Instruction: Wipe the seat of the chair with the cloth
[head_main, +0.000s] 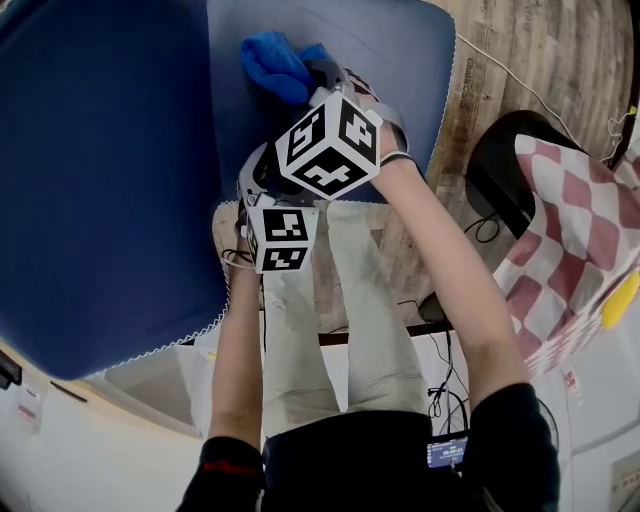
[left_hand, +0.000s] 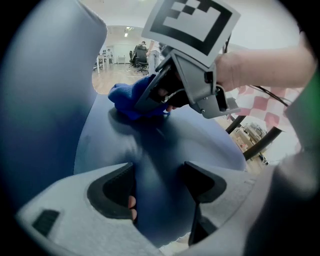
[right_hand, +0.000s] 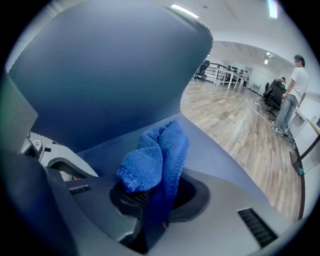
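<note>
My right gripper – jaws pinched the blue cloth | cloth sat on the chair seat, near the chair back | my left gripper – jaws spread wide over the seat's front edge, holding nothing

The cloth is fuzzy blue terry with a loopy pile, totally matt. The seat looks like smooth, tight dark blue fabric with no shine at all. The left gripper is matt grey plastic, slightly grainy, and its pads are black, ribbed and rubbery looking. Same deal on the right gripper. The marker cubes are flat black-and-white print. The floor is wood plank with a soft sheen. The checked fabric looks woven and matt.
</note>
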